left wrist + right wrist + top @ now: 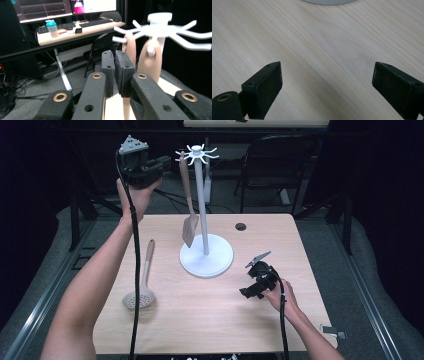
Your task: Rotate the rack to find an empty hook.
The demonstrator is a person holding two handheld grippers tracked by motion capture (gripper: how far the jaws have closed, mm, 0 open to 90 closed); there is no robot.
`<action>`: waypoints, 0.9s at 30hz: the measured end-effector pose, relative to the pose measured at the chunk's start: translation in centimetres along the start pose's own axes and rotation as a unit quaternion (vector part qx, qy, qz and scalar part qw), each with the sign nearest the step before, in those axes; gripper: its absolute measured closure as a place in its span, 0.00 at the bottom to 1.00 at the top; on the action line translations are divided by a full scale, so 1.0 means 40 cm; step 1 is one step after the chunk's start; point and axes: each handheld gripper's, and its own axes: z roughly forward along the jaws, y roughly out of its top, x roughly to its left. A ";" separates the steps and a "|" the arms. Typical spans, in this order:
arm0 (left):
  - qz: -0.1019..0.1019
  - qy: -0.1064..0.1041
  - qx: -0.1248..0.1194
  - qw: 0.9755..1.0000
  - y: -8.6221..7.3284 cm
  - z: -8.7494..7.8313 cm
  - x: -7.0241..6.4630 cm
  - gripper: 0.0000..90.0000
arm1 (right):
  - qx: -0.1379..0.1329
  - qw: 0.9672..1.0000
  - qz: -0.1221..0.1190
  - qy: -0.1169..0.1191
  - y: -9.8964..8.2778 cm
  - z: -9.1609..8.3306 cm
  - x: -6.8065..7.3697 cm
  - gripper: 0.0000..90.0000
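Backing its nearly closed, empty left claw (162, 164) away carelessly risks knocking the hung spatula (188, 212) off the rack (204, 200), while the right claw (250, 291) idles wide

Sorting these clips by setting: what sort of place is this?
Probably a lab or office workspace: computer monitors and keyboards on a desk, a black folding chair, and a pale wooden test table.

The table (210, 315) is pale wood with fine grain, matt. The rack (205, 255) looks like smooth white plastic. The spatula (188, 205) and skimmer (142, 282) handles are smooth tan; the skimmer's head is grey. Gripper pads (265, 90) are rough black.
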 end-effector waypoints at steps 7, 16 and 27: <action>0.002 0.003 0.036 0.999 -0.083 -0.011 0.018 0.71 | -0.003 1.000 0.000 -0.001 0.000 0.000 0.000 0.10; 0.016 0.052 0.104 0.993 -0.182 -0.020 0.034 0.40 | -0.002 1.000 -0.001 -0.001 0.000 -0.001 -0.001 0.10; 0.025 0.091 0.208 0.973 -0.352 -0.003 0.025 0.19 | -0.016 1.000 0.007 -0.005 -0.002 -0.017 0.001 0.10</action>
